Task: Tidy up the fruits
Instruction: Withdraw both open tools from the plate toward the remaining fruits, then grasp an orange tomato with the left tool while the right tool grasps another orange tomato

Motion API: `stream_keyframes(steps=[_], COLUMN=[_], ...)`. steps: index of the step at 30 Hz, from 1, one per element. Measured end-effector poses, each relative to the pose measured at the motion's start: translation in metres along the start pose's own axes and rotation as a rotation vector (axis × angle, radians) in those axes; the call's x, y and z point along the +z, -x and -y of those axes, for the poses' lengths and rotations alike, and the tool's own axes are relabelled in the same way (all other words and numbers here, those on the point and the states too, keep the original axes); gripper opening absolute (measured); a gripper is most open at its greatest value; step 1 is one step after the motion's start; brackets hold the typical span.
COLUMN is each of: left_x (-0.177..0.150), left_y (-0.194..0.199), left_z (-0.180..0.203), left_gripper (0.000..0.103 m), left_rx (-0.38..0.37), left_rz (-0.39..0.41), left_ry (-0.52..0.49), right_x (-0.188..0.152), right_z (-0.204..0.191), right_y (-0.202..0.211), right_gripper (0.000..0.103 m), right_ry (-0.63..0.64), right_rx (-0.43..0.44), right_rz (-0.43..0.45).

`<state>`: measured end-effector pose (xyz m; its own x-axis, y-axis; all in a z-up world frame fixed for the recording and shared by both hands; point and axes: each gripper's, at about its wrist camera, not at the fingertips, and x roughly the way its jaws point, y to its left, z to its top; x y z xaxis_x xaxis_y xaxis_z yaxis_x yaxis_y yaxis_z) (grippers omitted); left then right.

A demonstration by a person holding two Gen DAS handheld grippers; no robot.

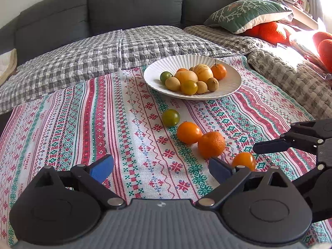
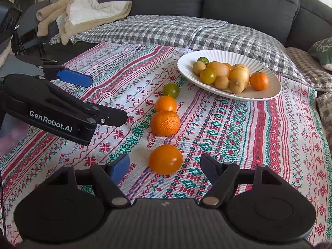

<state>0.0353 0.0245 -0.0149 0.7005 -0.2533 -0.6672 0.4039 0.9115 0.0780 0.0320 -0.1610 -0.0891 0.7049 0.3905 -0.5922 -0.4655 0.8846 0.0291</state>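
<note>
Orange cherry tomato between wide-open, empty right gripper fingers | roll risk if bumped off-centre | left gripper wide open, empty

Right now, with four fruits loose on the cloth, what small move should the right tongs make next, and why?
Probably ease the right tongs forward and close on the smooth orange fruit. It lies nearest, centred between the open fingers, while the plate already holds the others.
</note>
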Motion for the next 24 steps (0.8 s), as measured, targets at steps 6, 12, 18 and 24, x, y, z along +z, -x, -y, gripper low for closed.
stream_keyframes(steps=[6, 12, 18, 24], left_x=[-0.003, 0.003, 0.017, 0.027], left_y=[-0.007, -0.018, -0.034, -0.046], left_z=[0.0, -0.005, -0.006, 0.0], left_gripper=[0.096, 0.089, 0.07, 0.056], left_rx=[-0.007, -0.002, -0.025, -0.059], left_rz=[0.01, 0.013, 0.004, -0.012], left_ry=[0.015, 0.071, 0.15, 0.202], right_x=[-0.002, 0.001, 0.002, 0.001], right_z=[0.0, 0.0, 0.001, 0.005], right_y=[-0.002, -0.003, 0.0, 0.003], right_gripper=[0.053, 0.033, 0.033, 0.033], right_ry=[0.001, 0.012, 0.021, 0.014], right_rx=[0.003, 0.014, 0.014, 0.012], right_rz=[0.007, 0.003, 0.014, 0.016])
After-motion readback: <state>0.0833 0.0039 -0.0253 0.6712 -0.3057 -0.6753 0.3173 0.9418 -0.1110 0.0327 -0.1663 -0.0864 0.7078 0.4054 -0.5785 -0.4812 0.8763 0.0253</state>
